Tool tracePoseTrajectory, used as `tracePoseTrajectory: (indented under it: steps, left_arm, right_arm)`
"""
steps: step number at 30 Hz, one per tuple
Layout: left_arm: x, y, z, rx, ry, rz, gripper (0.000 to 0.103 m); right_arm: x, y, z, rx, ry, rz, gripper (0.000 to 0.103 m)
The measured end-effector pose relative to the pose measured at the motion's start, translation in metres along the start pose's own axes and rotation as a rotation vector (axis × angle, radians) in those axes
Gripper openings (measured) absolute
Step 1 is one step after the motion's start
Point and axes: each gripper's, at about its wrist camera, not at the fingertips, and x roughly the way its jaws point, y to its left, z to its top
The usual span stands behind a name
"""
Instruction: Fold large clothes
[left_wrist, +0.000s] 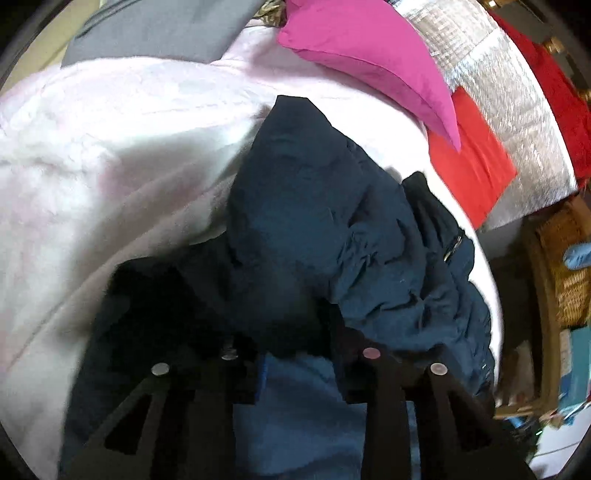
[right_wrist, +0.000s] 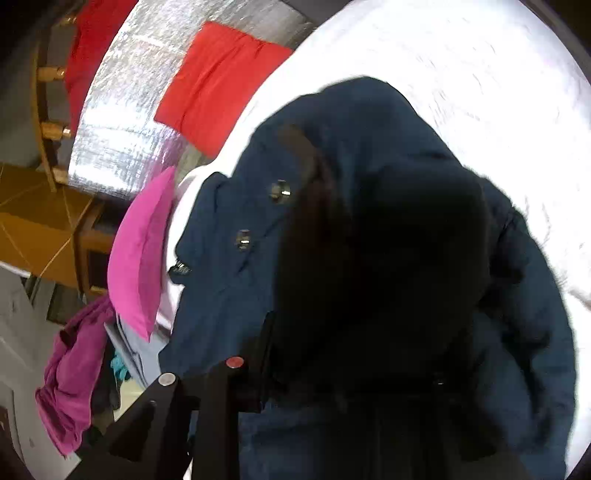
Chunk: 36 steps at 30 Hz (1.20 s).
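A padded navy jacket (left_wrist: 314, 221) lies bunched on a pale pink-white blanket (left_wrist: 110, 147). My left gripper (left_wrist: 295, 354) is shut on a thick fold of it at the near edge, with dark fabric packed between the fingers. In the right wrist view the same jacket (right_wrist: 369, 240) shows two metal snaps (right_wrist: 279, 191) and a dark lining. My right gripper (right_wrist: 317, 369) is shut on it; one finger (right_wrist: 262, 362) shows at the fabric's edge and the other is hidden under the cloth.
A magenta pillow (left_wrist: 369, 48) (right_wrist: 140, 251), a red cloth (left_wrist: 469, 162) (right_wrist: 221, 85) and a silver quilted cover (left_wrist: 498, 74) lie beyond the jacket. A wicker basket (left_wrist: 569, 280) and a blue-gloved hand (left_wrist: 578, 256) are at the right. A purple garment (right_wrist: 70, 387) hangs at the bed's side.
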Motion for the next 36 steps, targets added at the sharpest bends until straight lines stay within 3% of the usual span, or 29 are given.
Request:
tracePoseTrajectory:
  steps: [4,5,8,11,14,16,20,22,23,26,29,32,34,36]
  left_arm:
    - [-0.034,-0.003,-0.011,0.089,-0.023,0.081,0.046]
    - [-0.046,-0.002,-0.014,0.118,-0.041,0.096,0.048]
    - [-0.075,0.000,-0.020,0.182,-0.133,0.122,0.056]
    - [-0.083,-0.015,-0.015,0.237,-0.235,0.139,0.064]
    - [-0.074,-0.025,-0.010,0.290,-0.294,0.173,0.064]
    - [-0.059,-0.030,-0.004,0.309,-0.296,0.187,0.064]
    - [-0.025,-0.031,0.000,0.341,-0.252,0.255,0.064]
    - [0.001,-0.023,0.002,0.346,-0.158,0.313,0.066]
    - [0.006,-0.019,0.002,0.345,-0.157,0.304,0.067]
    - [-0.003,-0.021,0.007,0.341,-0.149,0.296,0.067]
    - [-0.023,-0.028,0.006,0.332,-0.196,0.254,0.067]
    - [-0.039,-0.047,-0.005,0.393,-0.251,0.194,0.067]
    - [-0.039,-0.060,-0.016,0.454,-0.269,0.158,0.067]
    - [-0.026,-0.069,-0.025,0.510,-0.233,0.171,0.067]
  right_arm:
    - [-0.020,0.006,-0.006,-0.066,0.122,-0.036,0.058]
    - [-0.025,0.008,-0.009,-0.098,0.150,-0.051,0.061]
    - [-0.051,0.018,-0.015,-0.174,0.129,-0.036,0.061]
    - [-0.068,0.025,-0.014,-0.198,0.019,0.034,0.061]
    - [-0.058,0.038,-0.016,-0.250,-0.066,0.044,0.056]
    - [-0.046,0.044,-0.017,-0.295,-0.091,0.034,0.041]
    - [-0.019,0.056,-0.019,-0.361,-0.106,0.014,0.041]
    - [0.004,0.050,-0.021,-0.375,-0.030,-0.060,0.040]
    - [0.018,0.047,-0.021,-0.362,0.018,-0.078,0.037]
    - [0.014,0.047,-0.020,-0.353,0.036,-0.078,0.033]
    - [-0.003,0.057,-0.022,-0.365,0.000,0.007,0.037]
    - [-0.003,0.075,-0.038,-0.434,0.004,0.067,0.037]
    - [0.015,0.079,-0.051,-0.462,0.062,0.036,0.036]
    - [0.037,0.069,-0.059,-0.446,0.127,-0.037,0.036]
